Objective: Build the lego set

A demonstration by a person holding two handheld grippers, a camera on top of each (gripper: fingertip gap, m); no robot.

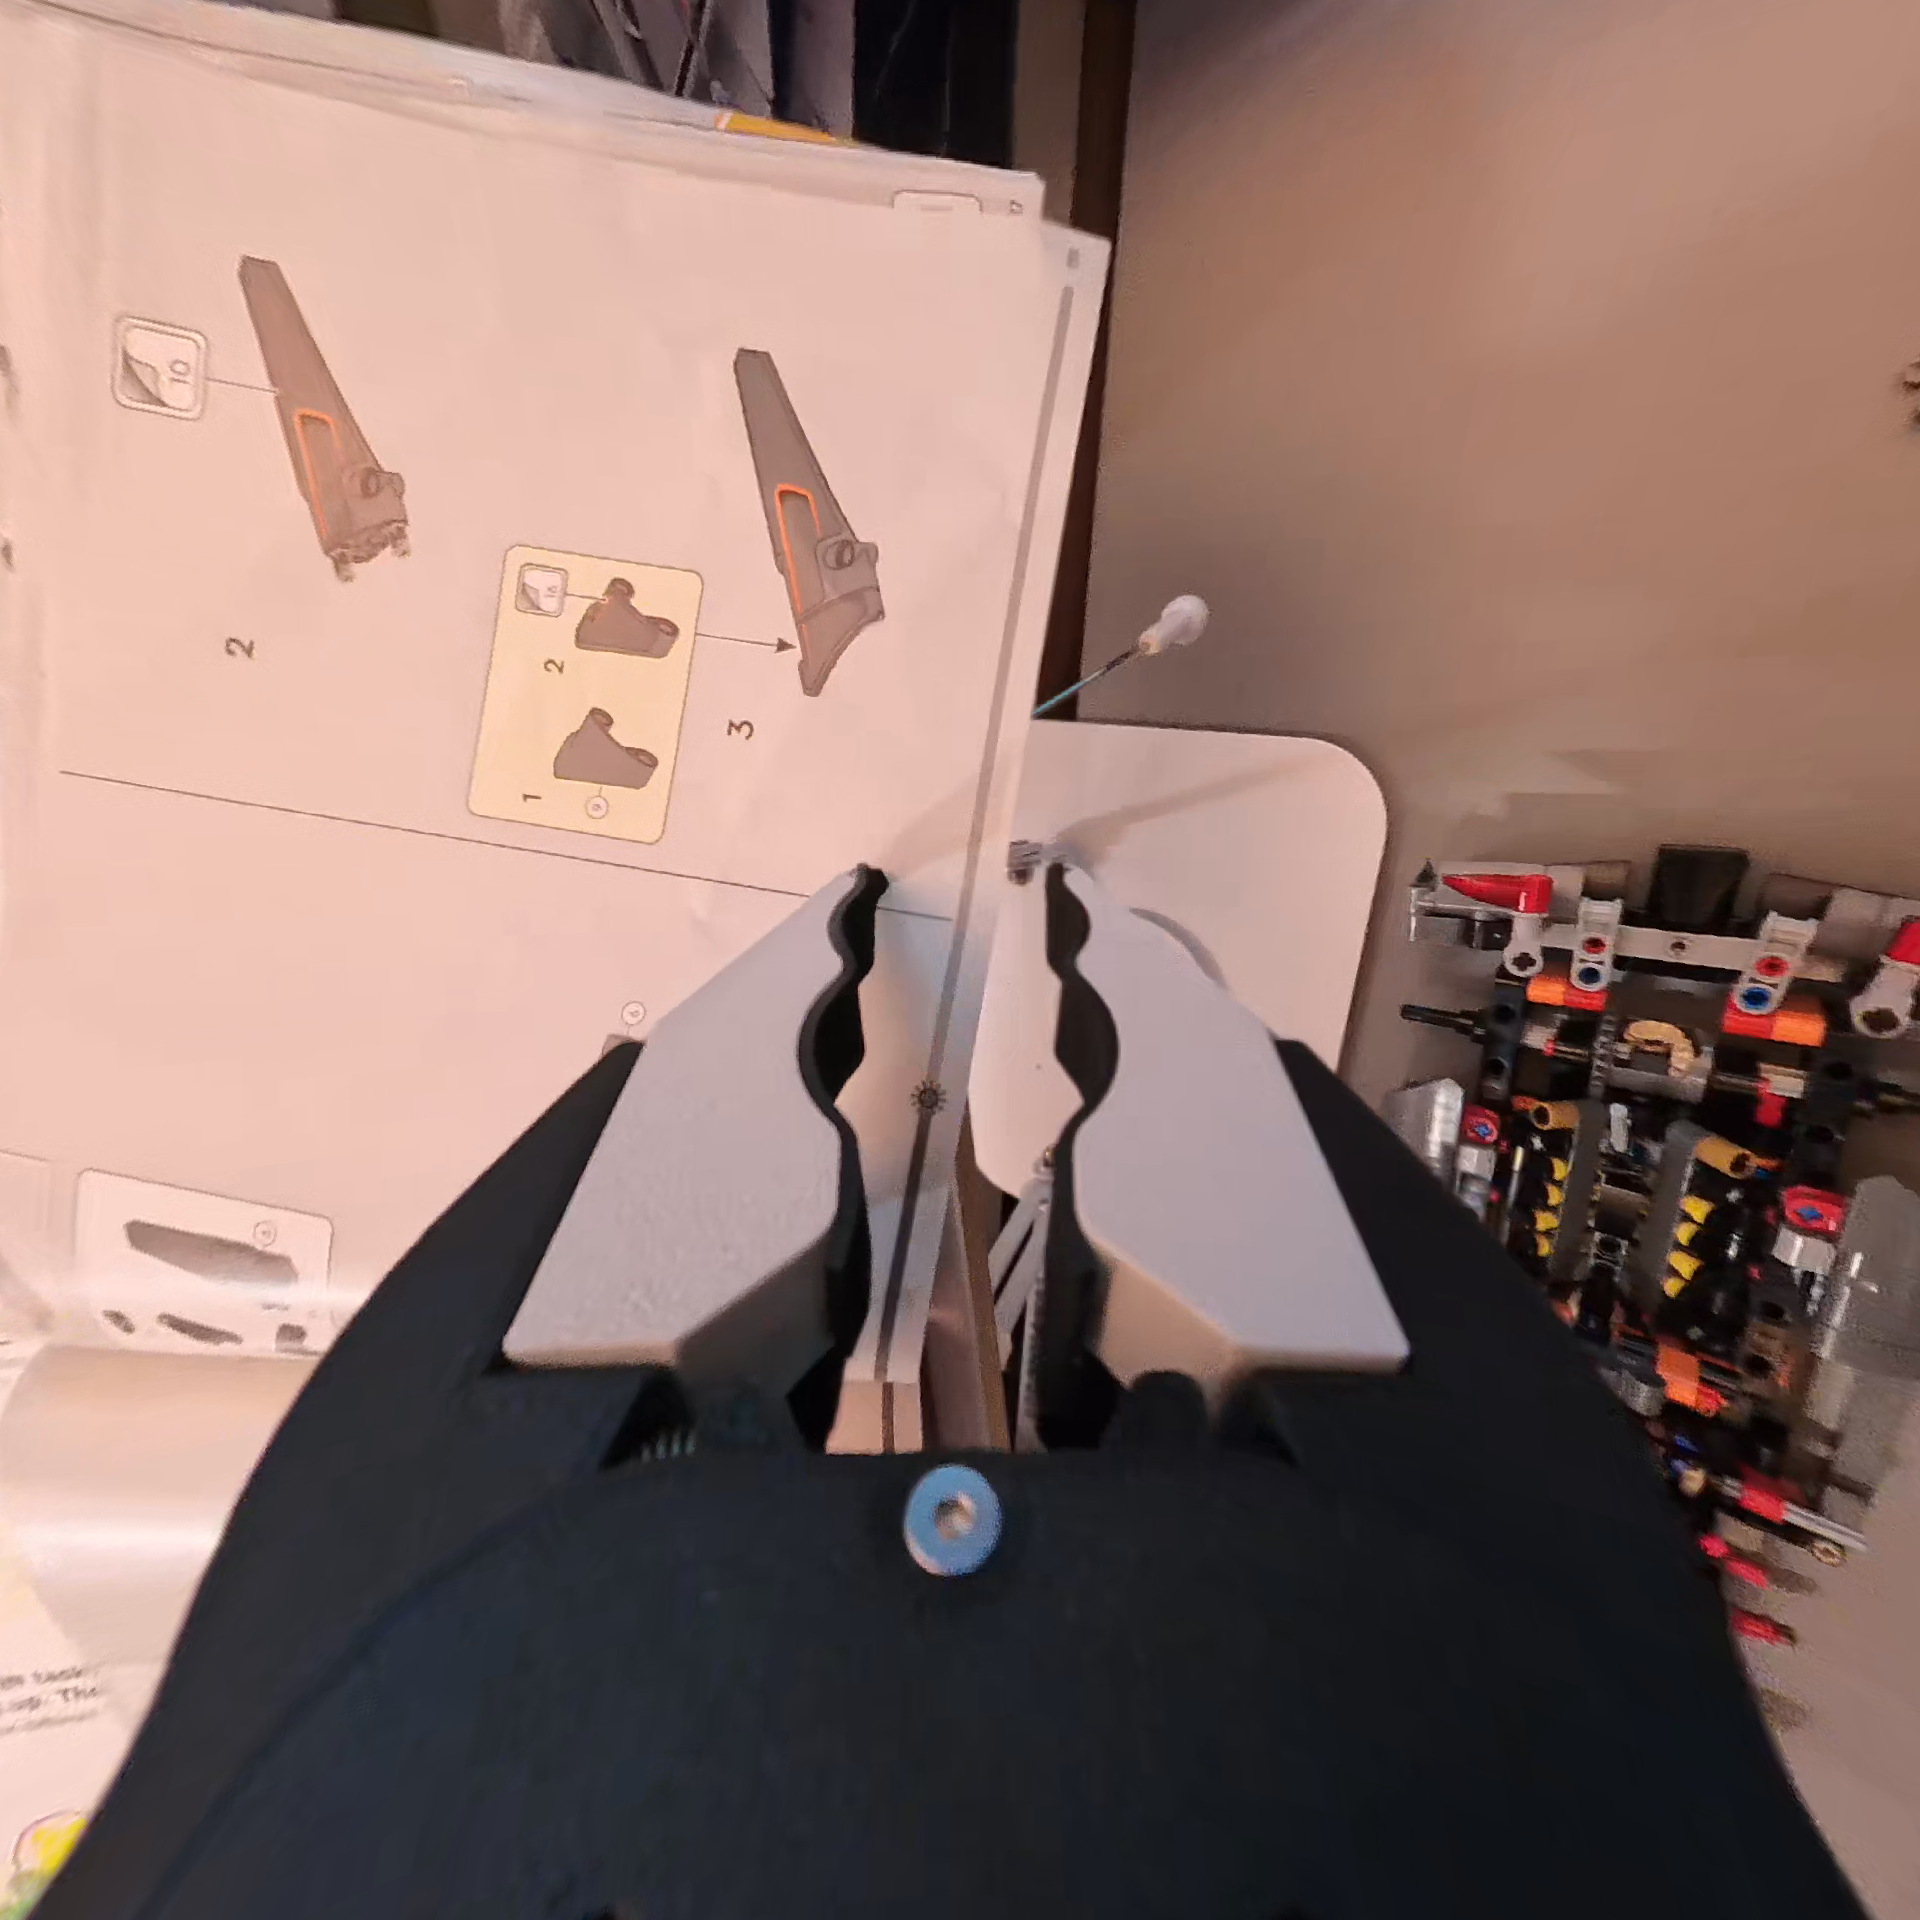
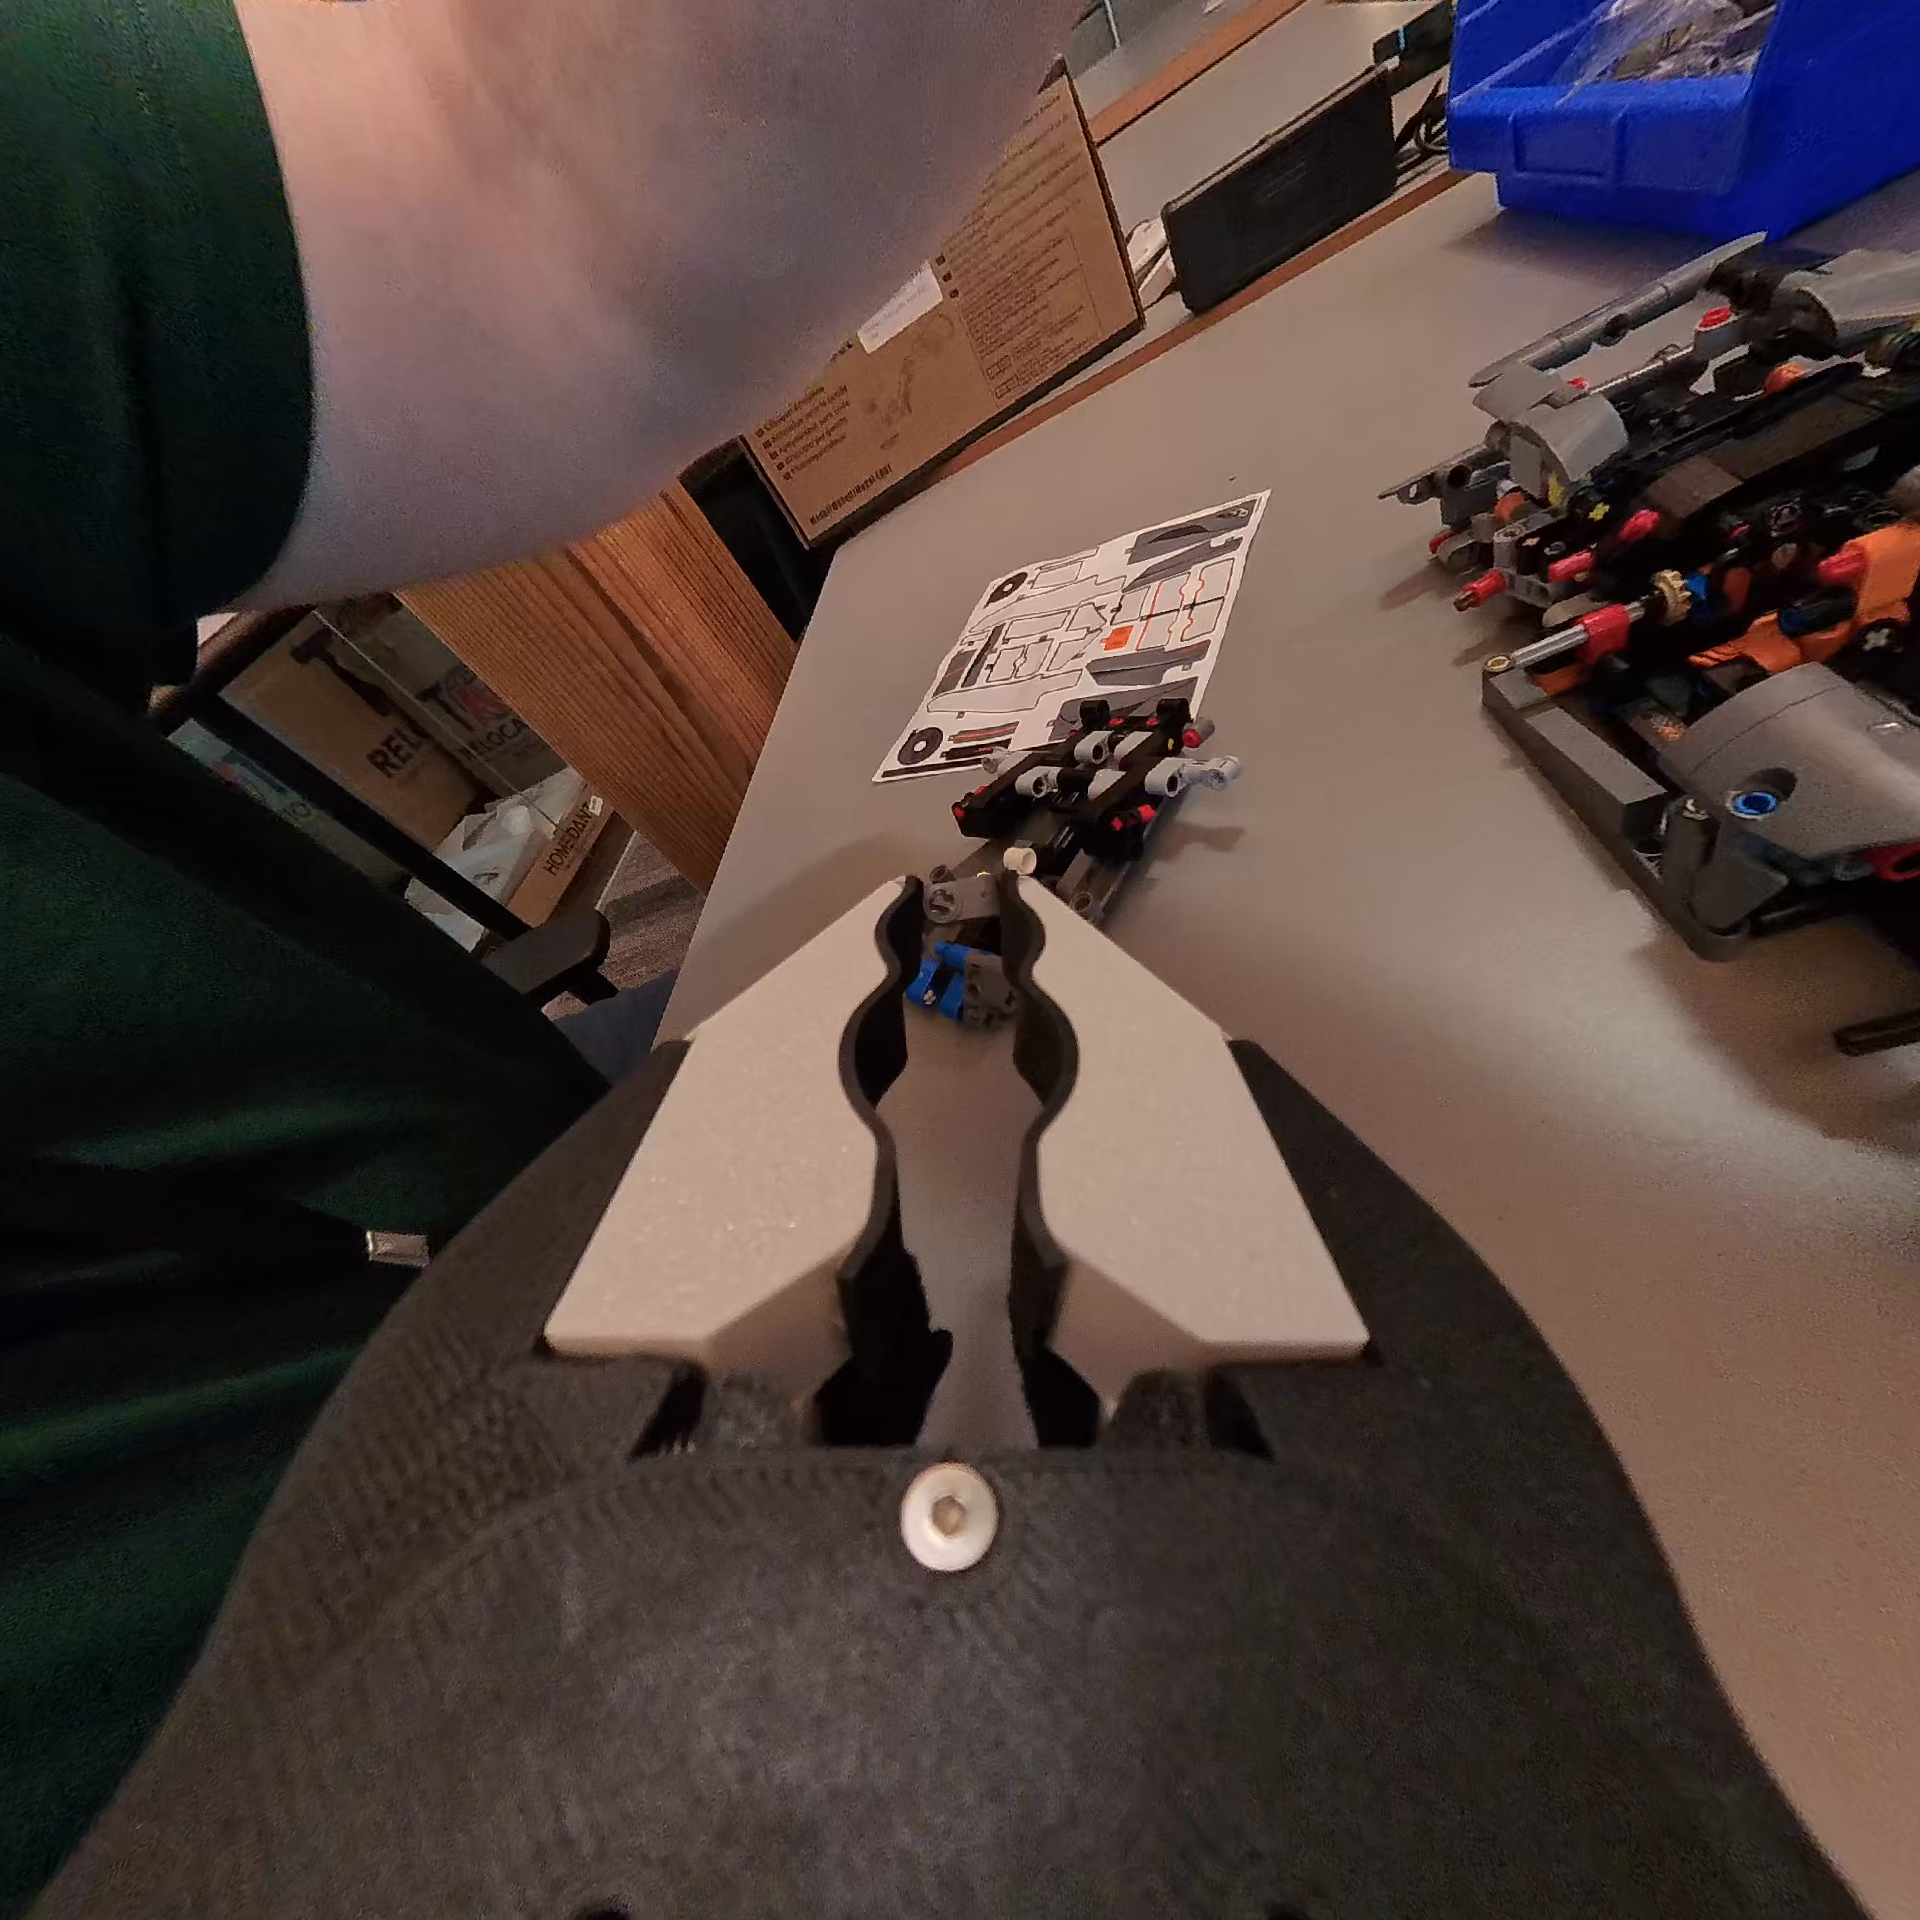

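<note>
Grey tabletop [image 2: 1403,1039] is filling most of the right wrist view, with a cardboard box [image 2: 966,343] standing at its far edge and a blue bin [image 2: 1662,114] sitting at one o'clock. Beside it, at two to three o'clock, a large half-built lego model [image 2: 1714,623] is lying on the table, and a sticker sheet [image 2: 1091,623] is lying flat toward twelve o'clock. A small black and grey lego assembly [image 2: 1081,774] is resting just past the right gripper [image 2: 961,883], overlapping the sheet's near edge; the gripper's fingers are standing a little apart around the assembly's near end, with a blue and grey piece [image 2: 961,977] showing in the gap, though I cannot tell whether they are pressing on it. A person's green sleeve [image 2: 135,520] is filling the nine o'clock side. In the left wrist view, the left gripper [image 1: 961,878] is pointing at an open instruction booklet [image 1: 520,520], its fingers spread apart and holding nothing, the booklet's right edge running between them. The big model [image 1: 1683,1143] is showing at three o'clock.
</note>
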